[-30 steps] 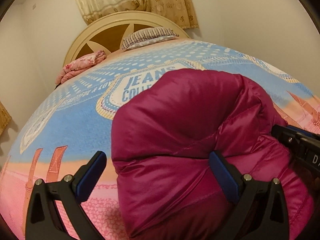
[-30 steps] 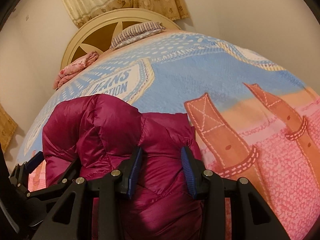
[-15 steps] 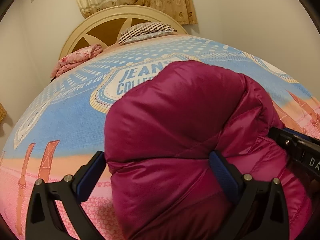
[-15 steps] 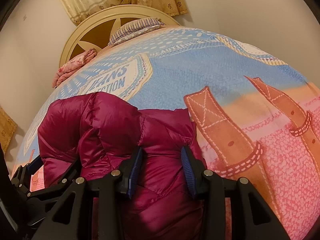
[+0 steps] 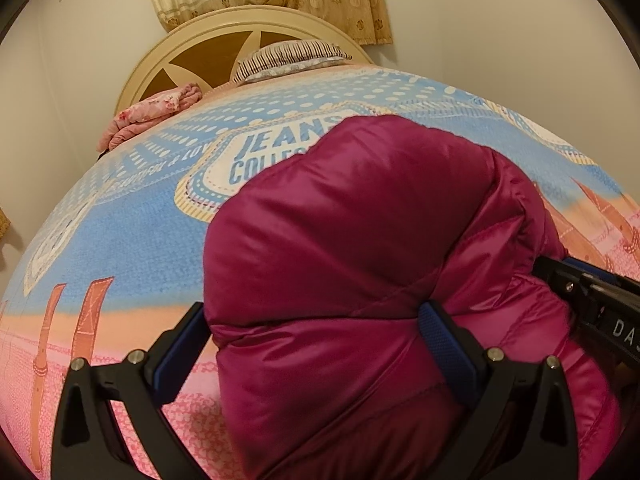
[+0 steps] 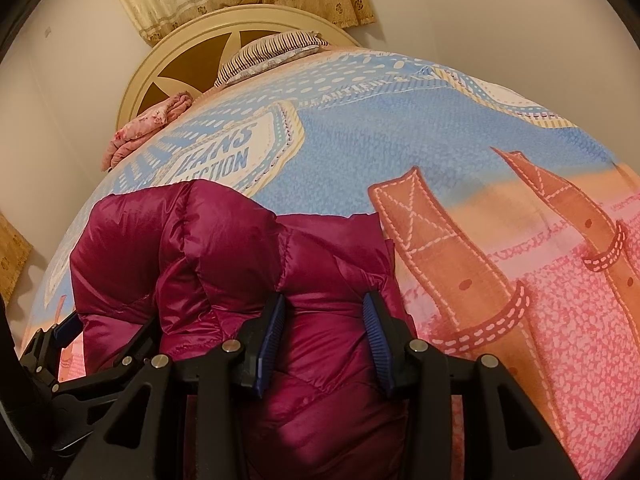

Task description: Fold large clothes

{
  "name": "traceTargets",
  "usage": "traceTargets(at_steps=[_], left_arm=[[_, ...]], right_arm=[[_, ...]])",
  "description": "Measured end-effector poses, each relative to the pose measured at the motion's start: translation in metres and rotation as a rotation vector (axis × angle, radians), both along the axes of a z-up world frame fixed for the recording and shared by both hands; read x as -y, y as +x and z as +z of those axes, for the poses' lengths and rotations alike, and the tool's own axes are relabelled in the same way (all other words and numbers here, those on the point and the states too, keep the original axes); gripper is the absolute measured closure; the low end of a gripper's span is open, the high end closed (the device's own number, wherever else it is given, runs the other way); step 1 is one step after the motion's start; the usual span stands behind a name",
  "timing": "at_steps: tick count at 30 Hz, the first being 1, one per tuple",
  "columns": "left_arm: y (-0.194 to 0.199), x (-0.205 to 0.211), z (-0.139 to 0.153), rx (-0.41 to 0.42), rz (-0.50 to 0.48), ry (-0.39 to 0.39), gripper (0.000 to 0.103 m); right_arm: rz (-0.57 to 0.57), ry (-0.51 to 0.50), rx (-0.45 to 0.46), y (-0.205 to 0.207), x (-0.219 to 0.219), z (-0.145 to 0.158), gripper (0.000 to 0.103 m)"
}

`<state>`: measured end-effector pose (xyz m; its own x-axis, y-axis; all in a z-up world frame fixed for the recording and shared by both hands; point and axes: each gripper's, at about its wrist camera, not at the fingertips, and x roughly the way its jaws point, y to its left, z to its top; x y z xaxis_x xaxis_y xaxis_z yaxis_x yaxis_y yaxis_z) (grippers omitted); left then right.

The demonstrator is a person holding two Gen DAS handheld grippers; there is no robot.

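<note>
The jacket (image 5: 360, 260), a magenta quilted puffer, lay bunched in a thick mound at the near end of the bed (image 5: 132, 240), on the pink and blue printed cover. It looked light, soft and springy, with a slick shiny shell likely to slide and puff back open, so a hold through a full fold at a stitched seam or hem seemed safer than a pinch of loose shell. Bundled as it was, its long axis could not be read for certain; the mound ran roughly from the near edge toward the headboard (image 6: 192, 52). The left claw (image 5: 312, 344) stood wide, straddling the left part of the mound without clearly squeezing it. The right claw (image 6: 324, 336) was narrowed about halfway, with a padded fold pressed between its blue pads (image 6: 376, 340)
</note>
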<state>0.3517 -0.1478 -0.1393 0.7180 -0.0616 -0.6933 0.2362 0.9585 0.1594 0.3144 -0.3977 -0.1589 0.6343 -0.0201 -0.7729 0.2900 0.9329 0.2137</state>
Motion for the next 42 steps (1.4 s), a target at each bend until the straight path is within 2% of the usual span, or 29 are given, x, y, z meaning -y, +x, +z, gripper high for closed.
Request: traceTargets(at_steps=[32, 36, 42], left_arm=[[-0.001, 0.001, -0.003, -0.003, 0.001, 0.012, 0.0], [0.001, -0.003, -0.002, -0.018, -0.006, -0.017, 0.0], [-0.002, -0.026, 0.004, -0.07, -0.005, -0.12, 0.0]], right_arm=[[0.0, -0.01, -0.018, 0.005, -0.003, -0.005, 0.06], [0.005, 0.019, -0.013, 0.005, 0.0, -0.005, 0.06], [0.017, 0.03, -0.011, 0.003, 0.001, -0.003, 0.059]])
